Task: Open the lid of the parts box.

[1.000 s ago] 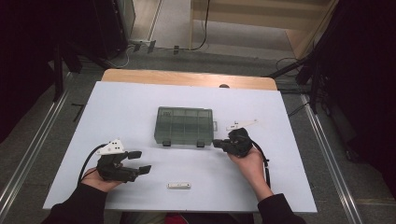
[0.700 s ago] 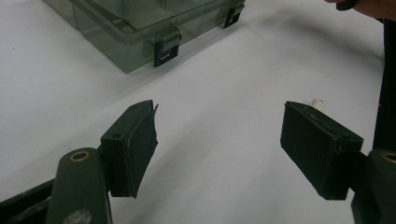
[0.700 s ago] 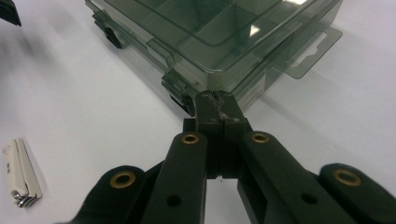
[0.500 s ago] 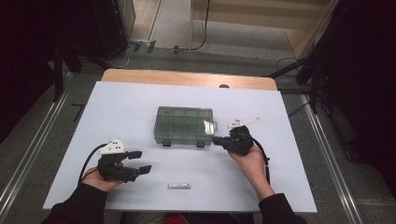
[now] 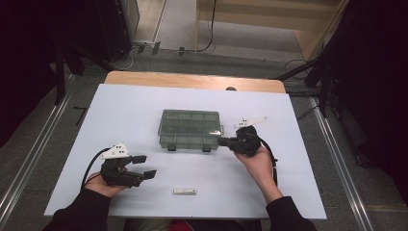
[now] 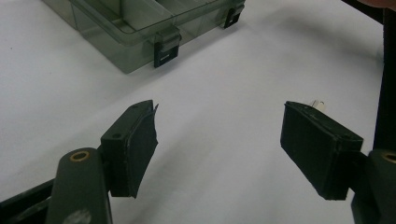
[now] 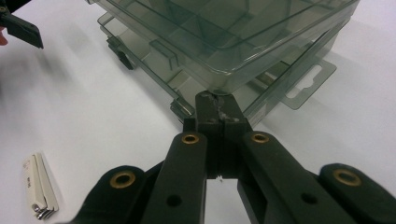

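Observation:
A clear grey-green compartment box [image 5: 190, 129] lies in the middle of the white table [image 5: 134, 106]. My right gripper [image 5: 222, 141] is shut, and its tips touch the box's near right corner. In the right gripper view the joined tips [image 7: 217, 109] sit right under the lid's corner, and the lid of the box [image 7: 233, 37] stands slightly apart from the base there. My left gripper [image 5: 146, 166] rests at the front left, open, with nothing between its fingers. In the left gripper view the box [image 6: 140, 23] and its front latches lie beyond the left gripper [image 6: 219, 140].
A small white folded item [image 5: 184, 191] lies near the front edge between the two hands; the right gripper view has the white item [image 7: 37, 186] at its lower left. A wooden strip [image 5: 192, 81] borders the table's far edge. Floor and dark equipment surround the table.
My right gripper has edged slightly up and left, toward the box's corner. The left gripper has stayed where it was.

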### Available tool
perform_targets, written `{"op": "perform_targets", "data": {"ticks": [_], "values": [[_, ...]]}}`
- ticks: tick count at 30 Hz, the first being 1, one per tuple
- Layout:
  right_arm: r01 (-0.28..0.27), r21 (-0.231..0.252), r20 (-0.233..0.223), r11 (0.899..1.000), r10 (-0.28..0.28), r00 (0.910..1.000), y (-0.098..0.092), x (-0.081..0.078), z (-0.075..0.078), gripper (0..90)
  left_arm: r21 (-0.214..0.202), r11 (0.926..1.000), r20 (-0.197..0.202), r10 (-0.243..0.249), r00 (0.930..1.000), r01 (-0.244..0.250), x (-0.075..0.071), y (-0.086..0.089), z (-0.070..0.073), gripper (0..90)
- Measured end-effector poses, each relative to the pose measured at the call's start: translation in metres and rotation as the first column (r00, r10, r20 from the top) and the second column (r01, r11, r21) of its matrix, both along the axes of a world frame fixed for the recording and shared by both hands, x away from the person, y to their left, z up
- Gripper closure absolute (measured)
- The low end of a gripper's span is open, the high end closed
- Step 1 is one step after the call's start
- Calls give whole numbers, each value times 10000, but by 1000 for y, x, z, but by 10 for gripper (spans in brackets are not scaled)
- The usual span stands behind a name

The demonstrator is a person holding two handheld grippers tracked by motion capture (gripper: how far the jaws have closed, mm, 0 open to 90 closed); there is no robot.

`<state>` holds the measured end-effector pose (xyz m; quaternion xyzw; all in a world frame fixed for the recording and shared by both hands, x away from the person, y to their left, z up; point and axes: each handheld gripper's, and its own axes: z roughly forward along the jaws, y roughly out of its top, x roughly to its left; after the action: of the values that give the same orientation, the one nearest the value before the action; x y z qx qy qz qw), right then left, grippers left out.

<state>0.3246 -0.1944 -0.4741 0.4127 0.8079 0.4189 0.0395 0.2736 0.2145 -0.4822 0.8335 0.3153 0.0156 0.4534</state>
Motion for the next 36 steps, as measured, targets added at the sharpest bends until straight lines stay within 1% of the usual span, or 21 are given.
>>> {"op": "perform_targets", "data": {"ticks": [4, 6, 9, 11, 13, 18, 21, 23, 29, 34, 36], "values": [[-8, 96, -54, 10000, 8, 10000, -1, 3, 1, 900, 81, 10000, 66, 27, 10000, -28, 1, -1, -1, 267], [-23, 84, 39, 10000, 23, 10000, -1, 5, 2, 900, 8, 10000, 8, 31, 10000, -31, 1, 0, -1, 267], [-111, 63, 78, 9999, 111, 9999, 0, 9, 4, 900, 43, 10000, -31, 78, 10000, -78, 2, 0, -1, 267], [-113, 99, 35, 9999, 112, 9999, 0, 11, 5, 900, 31, 10000, 11, 50, 10000, -50, 1, 1, -1, 266], [-146, 109, 98, 9998, 145, 9998, 0, 13, 6, 900, -43, 10000, 19, 67, 10000, -67, 1, 2, -1, 267], [-169, 177, 143, 9997, 166, 9998, 1, 19, 8, 900, -60, 9999, 3, 147, 9999, -147, 1, 4, -3, 267], [-192, 227, 65, 9996, 191, 9998, 2, 24, 8, 900, -92, 9999, -32, 128, 9999, -128, 1, 5, -4, 266], [-227, 212, 63, 9995, 226, 9997, 3, 26, 7, 900, -29, 9999, 37, 120, 9999, -120, -1, 6, -4, 267], [-213, 242, 77, 9995, 212, 9997, 6, 31, 5, 900, -88, 9999, 51, 108, 9999, -107, -3, 7, -4, 267], [-170, 338, 51, 9993, 169, 9998, 5, 36, 4, 900, 107, 9997, 27, 229, 9997, -229, -2, 6, -6, 267], [-190, 391, 43, 9991, 188, 9998, 5, 37, 5, 900, 101, 9995, 39, 288, 9996, -288, -2, 6, -6, 267]]}}
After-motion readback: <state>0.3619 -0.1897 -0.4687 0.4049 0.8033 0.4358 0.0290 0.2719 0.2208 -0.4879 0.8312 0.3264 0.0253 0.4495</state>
